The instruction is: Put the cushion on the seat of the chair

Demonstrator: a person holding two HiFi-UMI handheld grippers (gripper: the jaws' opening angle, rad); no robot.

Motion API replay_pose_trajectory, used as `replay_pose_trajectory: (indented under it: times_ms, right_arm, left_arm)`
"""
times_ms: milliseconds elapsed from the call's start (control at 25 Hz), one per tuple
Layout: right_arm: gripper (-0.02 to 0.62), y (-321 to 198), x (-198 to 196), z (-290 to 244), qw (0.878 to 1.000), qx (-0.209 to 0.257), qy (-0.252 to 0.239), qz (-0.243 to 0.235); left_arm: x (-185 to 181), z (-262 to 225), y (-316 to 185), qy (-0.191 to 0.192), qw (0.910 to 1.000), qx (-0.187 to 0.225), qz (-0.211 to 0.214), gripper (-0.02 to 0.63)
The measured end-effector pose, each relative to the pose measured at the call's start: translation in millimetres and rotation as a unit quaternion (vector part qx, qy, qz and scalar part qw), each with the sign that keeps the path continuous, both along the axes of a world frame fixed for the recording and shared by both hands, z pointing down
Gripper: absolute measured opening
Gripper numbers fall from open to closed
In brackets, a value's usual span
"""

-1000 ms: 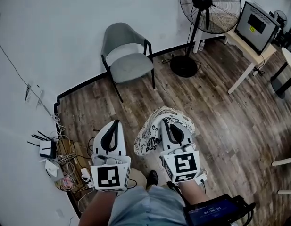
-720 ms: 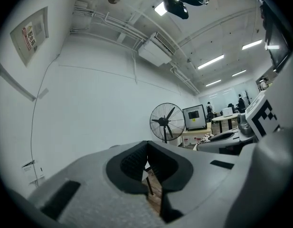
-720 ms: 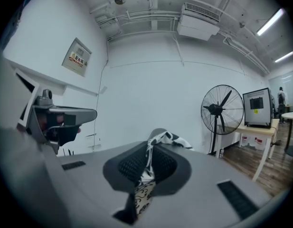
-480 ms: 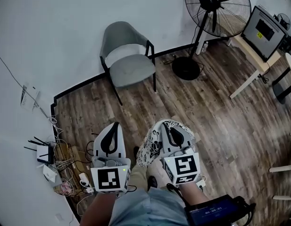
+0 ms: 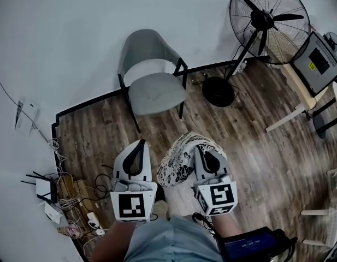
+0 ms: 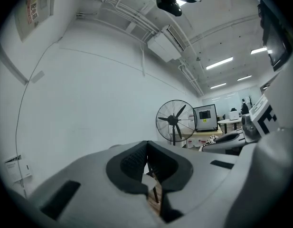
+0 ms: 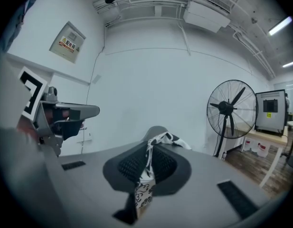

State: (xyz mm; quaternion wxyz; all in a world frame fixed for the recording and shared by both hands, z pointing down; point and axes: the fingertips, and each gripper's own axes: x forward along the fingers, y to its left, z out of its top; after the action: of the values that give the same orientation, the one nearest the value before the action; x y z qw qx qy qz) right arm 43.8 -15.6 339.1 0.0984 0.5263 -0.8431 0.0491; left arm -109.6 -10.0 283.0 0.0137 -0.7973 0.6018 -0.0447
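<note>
A grey chair (image 5: 155, 93) with black legs stands against the white wall, its seat bare. In front of it hangs a black-and-white patterned cushion (image 5: 181, 161), with my right gripper (image 5: 204, 150) shut on its edge. In the right gripper view the cushion fabric (image 7: 146, 186) is pinched between the pads, and the chair's back (image 7: 155, 129) shows just beyond it. My left gripper (image 5: 140, 144) is level beside the cushion on its left, apart from it. Its pads (image 6: 135, 159) meet with nothing held between them. Both grippers point at the chair, well short of it.
A large standing fan (image 5: 269, 23) is right of the chair, its round base (image 5: 218, 91) on the wooden floor. A pale table (image 5: 299, 86) with a monitor (image 5: 320, 61) is at the far right. A router (image 5: 43, 187) and tangled cables (image 5: 75, 201) lie at the left wall.
Both grippers and the cushion have moved forward toward the chair, which now lies nearer in the head view. The right gripper's hold on the cushion is unchanged.
</note>
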Motion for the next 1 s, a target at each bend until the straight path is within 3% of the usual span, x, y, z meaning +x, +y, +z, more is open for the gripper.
replay_pose_trajectory:
  times_ms: [240, 480, 720, 1000]
  right_arm:
    - [0.014, -74.7, -24.2, -22.9, 1.0, 0.023, 0.002, 0.008]
    - [0.014, -117.0, -27.5, -37.7, 0.999, 0.039, -0.002, 0.017]
    - [0.014, -149.7, -19.3, -38.5, 0.999, 0.046, -0.006, 0.022]
    - [0.014, -214.8, -1.6, -19.5, 0.999, 0.02, -0.027, 0.004]
  left_arm:
    - [-26.4, -7.5, -62.7, 0.016, 0.9998, 0.003, 0.006, 0.009]
    - [-32.3, -11.6, -98.3, 0.013, 0.9998, 0.006, 0.012, 0.009]
    - [-24.1, 2.9, -127.2, 0.006, 0.9998, -0.006, 0.016, 0.009]
    - [8.1, 12.8, -192.7, -0.005, 0.9996, -0.023, 0.014, 0.009]
